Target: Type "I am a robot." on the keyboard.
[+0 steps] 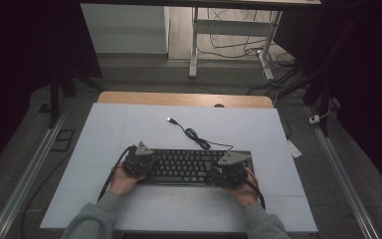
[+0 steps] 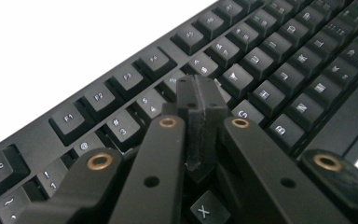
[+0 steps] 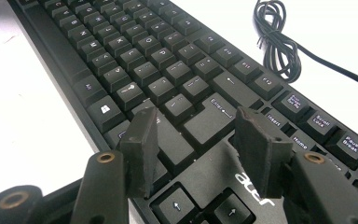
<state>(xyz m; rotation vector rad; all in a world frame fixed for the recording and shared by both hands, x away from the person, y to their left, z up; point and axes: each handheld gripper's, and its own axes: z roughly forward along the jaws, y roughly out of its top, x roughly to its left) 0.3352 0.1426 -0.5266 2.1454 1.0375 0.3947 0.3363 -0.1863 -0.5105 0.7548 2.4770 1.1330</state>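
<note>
A black keyboard (image 1: pixel 194 167) lies across the near middle of the white mat. My left gripper (image 1: pixel 138 162) is over its left end. In the left gripper view the jaws of the left gripper (image 2: pixel 200 88) stand pressed together with nothing between them, tips down among the number-row keys of the keyboard (image 2: pixel 270 60). My right gripper (image 1: pixel 229 169) is over the right end. In the right gripper view the right gripper (image 3: pixel 198 119) is open, its pads apart just above the Enter key and arrow keys of the keyboard (image 3: pixel 135 51).
The keyboard's black cable (image 1: pixel 194 134) coils behind it and ends in a loose USB plug (image 1: pixel 170 120); the cable coil (image 3: pixel 279 46) lies beyond the function keys. The white mat (image 1: pixel 129 124) covers a wooden table (image 1: pixel 179 98). Desk legs and floor cables lie beyond.
</note>
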